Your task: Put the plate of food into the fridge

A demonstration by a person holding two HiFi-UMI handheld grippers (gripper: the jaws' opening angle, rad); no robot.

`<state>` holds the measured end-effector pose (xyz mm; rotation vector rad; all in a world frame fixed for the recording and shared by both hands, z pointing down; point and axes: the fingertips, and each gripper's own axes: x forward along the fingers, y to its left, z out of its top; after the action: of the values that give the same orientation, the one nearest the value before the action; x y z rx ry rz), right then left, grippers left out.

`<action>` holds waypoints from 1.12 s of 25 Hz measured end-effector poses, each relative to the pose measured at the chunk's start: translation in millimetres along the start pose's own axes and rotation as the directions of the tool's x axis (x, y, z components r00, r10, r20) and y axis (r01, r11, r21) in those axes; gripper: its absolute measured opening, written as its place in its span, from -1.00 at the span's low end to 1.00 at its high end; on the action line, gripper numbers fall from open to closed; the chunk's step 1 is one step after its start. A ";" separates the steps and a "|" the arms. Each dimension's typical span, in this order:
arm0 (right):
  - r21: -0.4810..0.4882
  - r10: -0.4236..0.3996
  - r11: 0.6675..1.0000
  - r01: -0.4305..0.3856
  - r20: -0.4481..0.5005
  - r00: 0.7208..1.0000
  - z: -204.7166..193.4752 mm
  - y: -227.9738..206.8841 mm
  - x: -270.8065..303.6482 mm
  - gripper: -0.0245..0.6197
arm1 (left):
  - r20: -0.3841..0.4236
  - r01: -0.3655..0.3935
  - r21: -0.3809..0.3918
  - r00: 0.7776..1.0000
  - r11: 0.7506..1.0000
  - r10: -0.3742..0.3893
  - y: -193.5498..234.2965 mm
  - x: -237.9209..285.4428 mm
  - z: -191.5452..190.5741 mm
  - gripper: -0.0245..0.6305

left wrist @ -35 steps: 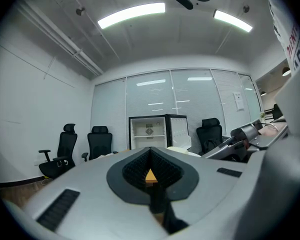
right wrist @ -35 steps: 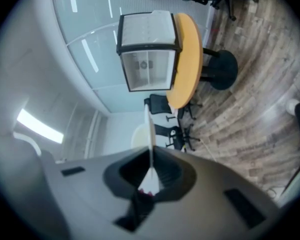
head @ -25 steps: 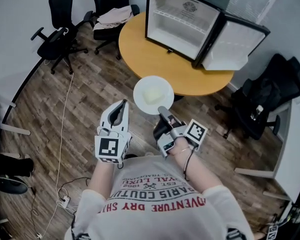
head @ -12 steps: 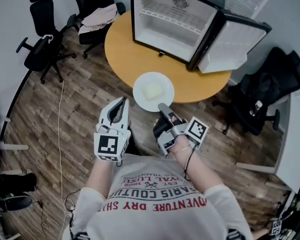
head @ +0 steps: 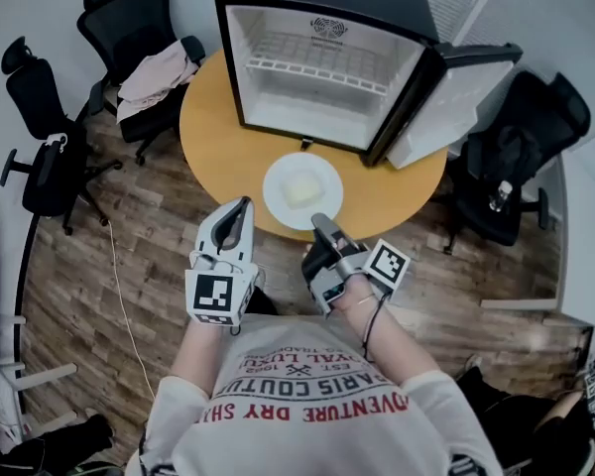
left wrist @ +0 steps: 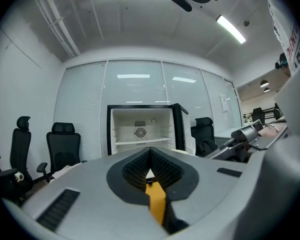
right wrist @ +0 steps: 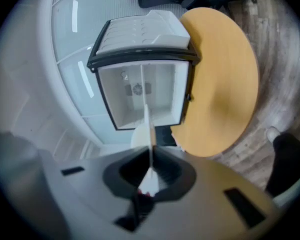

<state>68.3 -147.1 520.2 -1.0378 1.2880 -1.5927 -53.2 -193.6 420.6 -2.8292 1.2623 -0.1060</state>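
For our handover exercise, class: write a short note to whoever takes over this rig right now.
Left gripper: shut, nothing between its fingers, beside the plate.
Right gripper: shut on the rim of the plate, which carries pale food.
The plate is held above the near edge of the table, facing the fridge, which stands on the table with its door open.
Done: plate in hand, fridge open.
Left: move the plate inside, set it down, release.

The mini fridge (head: 317,28) stands open on the round tabletop (head: 213,152), its door (head: 451,92) swung out to the right. A wire shelf (head: 312,67) crosses the upper cavity. Bare tabletop lies between the plate (head: 302,191) and the fridge. Office chairs (head: 139,28) flank the tabletop.
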 end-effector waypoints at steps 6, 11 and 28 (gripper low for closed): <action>0.009 0.008 1.000 -0.009 0.118 0.993 15.2 10.6 53.2 -0.80 | 0.000 0.107 -0.005 0.994 0.994 -0.107 46.2 53.9 0.8 -0.82; 0.018 0.012 1.000 -0.016 0.214 0.977 24.9 15.3 90.6 -0.80 | 0.009 0.197 0.000 0.980 0.980 -0.197 79.9 93.7 4.0 -0.82; 0.017 0.017 1.000 -0.025 0.337 0.941 74.5 35.7 148.1 -0.80 | 0.007 0.322 -0.016 0.947 0.947 -0.322 105.1 175.7 0.6 -0.82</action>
<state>93.9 -314.5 510.3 -1.2183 1.0422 -1.3377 -14.0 -394.5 421.0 -3.0220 0.7907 -0.0998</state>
